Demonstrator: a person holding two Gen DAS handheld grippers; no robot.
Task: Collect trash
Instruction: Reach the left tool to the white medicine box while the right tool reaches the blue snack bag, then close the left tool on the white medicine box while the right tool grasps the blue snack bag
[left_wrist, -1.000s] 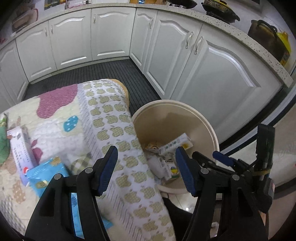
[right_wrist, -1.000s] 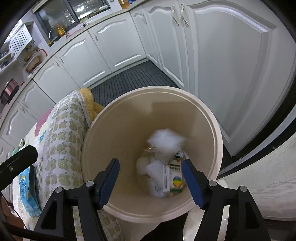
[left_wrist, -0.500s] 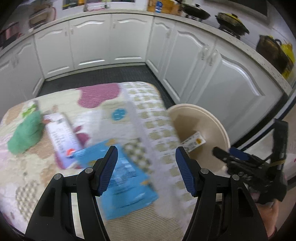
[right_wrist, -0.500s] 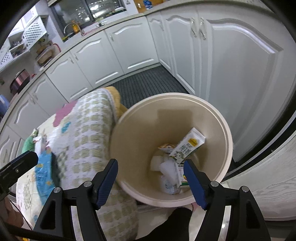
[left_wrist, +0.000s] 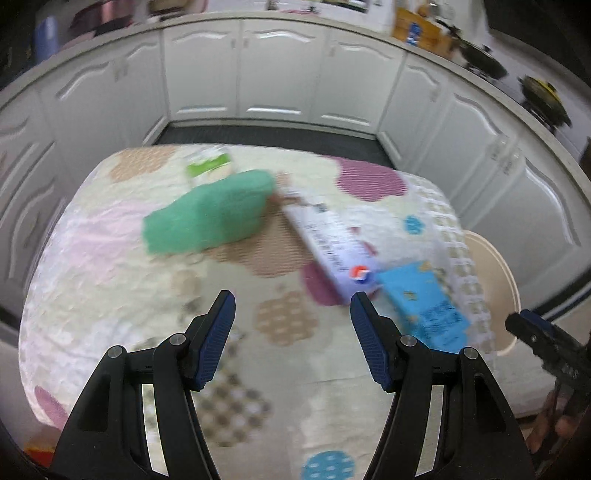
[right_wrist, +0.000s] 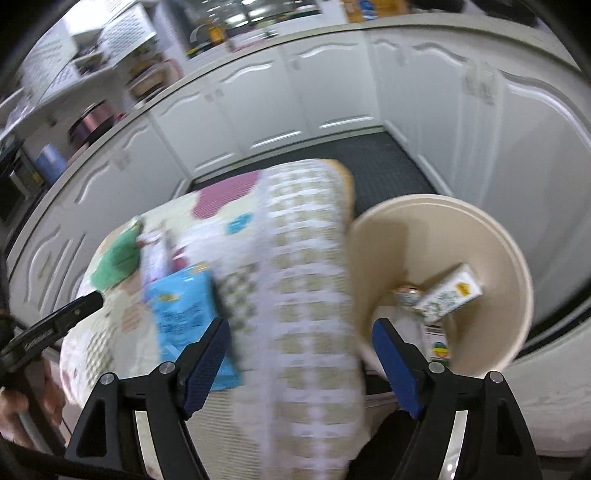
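My left gripper (left_wrist: 291, 317) is open and empty above the patterned tablecloth (left_wrist: 110, 280). Beyond it lie a green cloth (left_wrist: 210, 214), a lilac carton (left_wrist: 328, 247), a blue packet (left_wrist: 424, 302) and a small green-and-white pack (left_wrist: 210, 162). My right gripper (right_wrist: 301, 354) is open and empty over the table's right edge. The beige bin (right_wrist: 509, 258) stands right of the table and holds a drink carton (right_wrist: 448, 291) and other trash. The blue packet (right_wrist: 188, 306) and green cloth (right_wrist: 114, 258) also show in the right wrist view.
White kitchen cabinets (left_wrist: 280, 74) ring the table, with a dark floor mat (left_wrist: 266, 133) between them. The bin's rim (left_wrist: 495, 258) shows at the table's right edge. The other gripper (left_wrist: 546, 343) is at the lower right of the left wrist view.
Both grippers have swung left, away from the bin and toward the table. The left one now faces the items on the cloth; a tissue dropped by the right has landed in the bin.
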